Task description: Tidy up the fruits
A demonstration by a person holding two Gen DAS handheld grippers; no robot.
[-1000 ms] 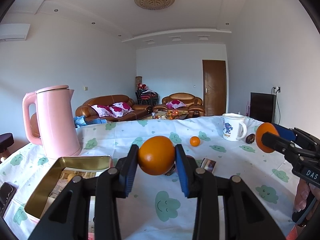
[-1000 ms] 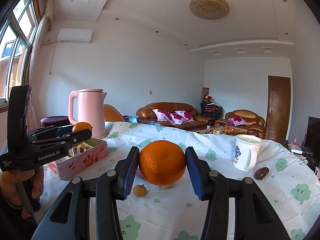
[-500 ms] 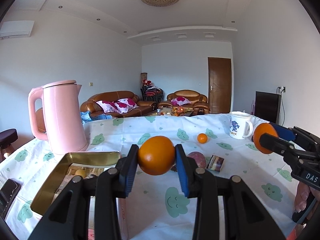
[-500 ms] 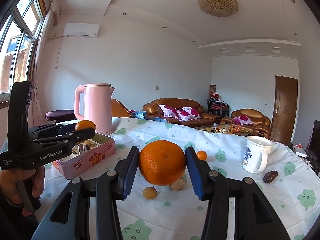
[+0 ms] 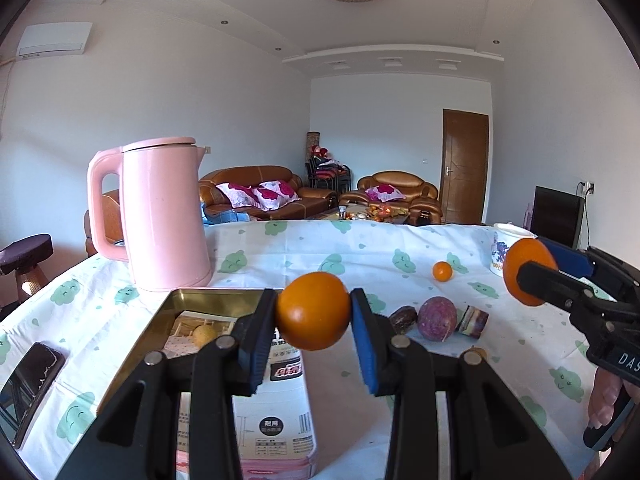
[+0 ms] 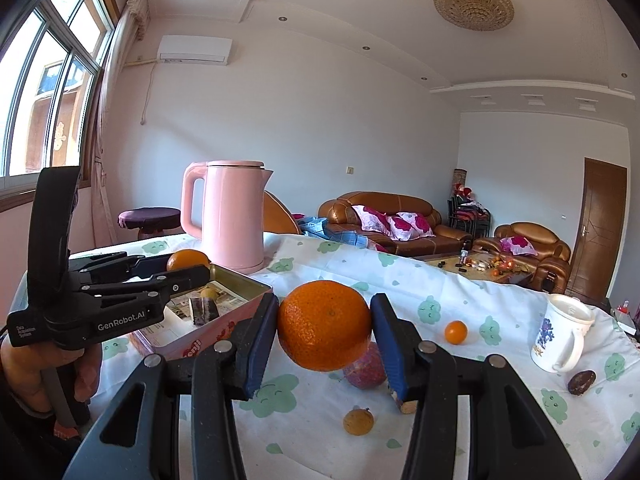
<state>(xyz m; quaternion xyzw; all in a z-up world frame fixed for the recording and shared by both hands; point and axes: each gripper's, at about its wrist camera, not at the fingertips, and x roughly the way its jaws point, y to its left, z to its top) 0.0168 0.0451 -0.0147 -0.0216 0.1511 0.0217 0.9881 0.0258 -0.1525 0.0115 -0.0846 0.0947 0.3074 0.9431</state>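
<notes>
My left gripper (image 5: pixel 314 316) is shut on a smooth orange (image 5: pixel 313 316) and holds it above the right rim of an open gold-lined tin (image 5: pixel 208 294). The tin holds a small yellow fruit (image 5: pixel 205 334). My right gripper (image 6: pixel 325 326) is shut on a larger, dimpled orange (image 6: pixel 325 325) above the tablecloth, right of the tin (image 6: pixel 240 280). On the cloth lie a purple passion fruit (image 5: pixel 438 317), a small orange (image 5: pixel 442 271), a small yellow fruit (image 6: pixel 359 421) and a dark brown fruit (image 6: pixel 582 382).
A pink kettle (image 5: pixel 162 216) stands behind the tin. A white mug (image 6: pixel 560 338) stands at the right. A black phone (image 5: pixel 28 384) lies at the table's left edge. Two small wrapped snacks (image 5: pixel 473 321) lie by the passion fruit. The tin's lid (image 5: pixel 276 420) lies under my left gripper.
Both grippers have moved left and a little forward with their oranges. The left orange now hangs nearer the tin's rim, and the tin and kettle look closer.
</notes>
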